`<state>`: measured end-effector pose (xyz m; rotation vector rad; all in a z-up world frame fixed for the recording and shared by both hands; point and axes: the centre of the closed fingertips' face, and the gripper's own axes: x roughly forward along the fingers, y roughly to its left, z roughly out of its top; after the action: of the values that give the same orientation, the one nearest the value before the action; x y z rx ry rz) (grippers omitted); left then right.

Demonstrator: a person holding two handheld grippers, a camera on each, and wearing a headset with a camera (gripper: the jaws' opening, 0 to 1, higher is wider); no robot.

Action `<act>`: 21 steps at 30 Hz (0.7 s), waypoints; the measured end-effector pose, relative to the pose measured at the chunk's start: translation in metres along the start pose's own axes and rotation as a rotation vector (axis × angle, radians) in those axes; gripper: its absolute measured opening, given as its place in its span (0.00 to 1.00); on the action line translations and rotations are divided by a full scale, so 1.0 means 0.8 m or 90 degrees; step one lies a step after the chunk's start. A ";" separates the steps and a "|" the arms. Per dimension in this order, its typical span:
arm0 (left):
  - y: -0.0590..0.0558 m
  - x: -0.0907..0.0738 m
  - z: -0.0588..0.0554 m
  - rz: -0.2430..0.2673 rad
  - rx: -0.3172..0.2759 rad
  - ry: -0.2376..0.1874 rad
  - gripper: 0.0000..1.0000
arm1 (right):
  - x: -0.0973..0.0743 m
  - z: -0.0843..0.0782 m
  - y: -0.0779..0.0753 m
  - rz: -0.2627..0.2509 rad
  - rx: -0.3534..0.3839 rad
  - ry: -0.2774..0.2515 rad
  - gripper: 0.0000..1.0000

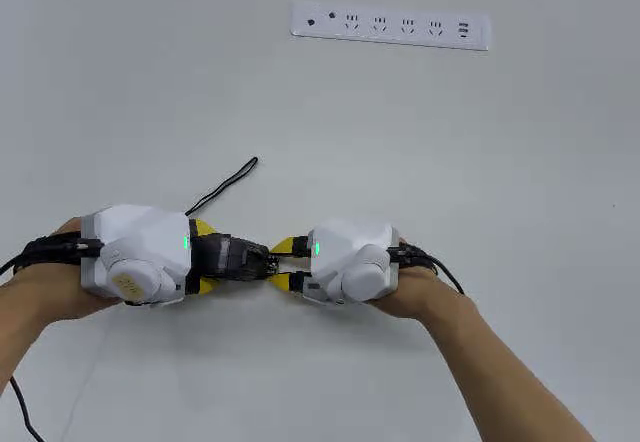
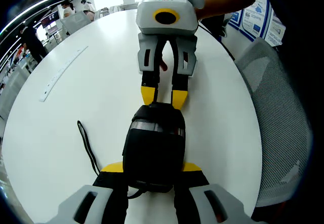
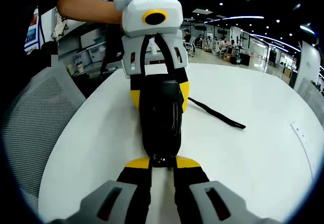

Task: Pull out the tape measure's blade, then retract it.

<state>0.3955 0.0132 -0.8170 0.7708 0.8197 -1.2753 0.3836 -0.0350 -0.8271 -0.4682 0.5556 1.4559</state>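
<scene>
The tape measure (image 1: 232, 256), a squat black case, sits low over the white table (image 1: 450, 142) between the two tools. The left gripper (image 1: 205, 256) holds it, yellow tips clamped on either flank of its rear half. From the left gripper view the case (image 2: 154, 143) shows a paler glossy band near its nose. The right gripper (image 2: 164, 96) meets that nose head-on, with a mesh chair (image 2: 283, 107) beside the table. In the right gripper view the right gripper (image 3: 162, 162) has its jaws narrow, with the nose's small dark tip between the yellow pads; I cannot tell whether they pinch it. A black strap (image 1: 225, 187) trails from the case across the table, and the head view takes in a white power strip (image 1: 390, 25) well beyond.
</scene>
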 end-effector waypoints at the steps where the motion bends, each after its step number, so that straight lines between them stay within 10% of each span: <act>1: 0.000 0.000 0.000 0.001 0.000 -0.001 0.32 | -0.001 0.000 0.000 0.000 0.003 -0.001 0.15; 21: 0.000 0.002 0.000 0.006 -0.006 -0.012 0.31 | -0.001 -0.005 0.000 0.006 -0.039 0.040 0.10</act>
<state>0.3953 0.0124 -0.8182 0.7529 0.8051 -1.2681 0.3837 -0.0381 -0.8298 -0.5623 0.5650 1.4739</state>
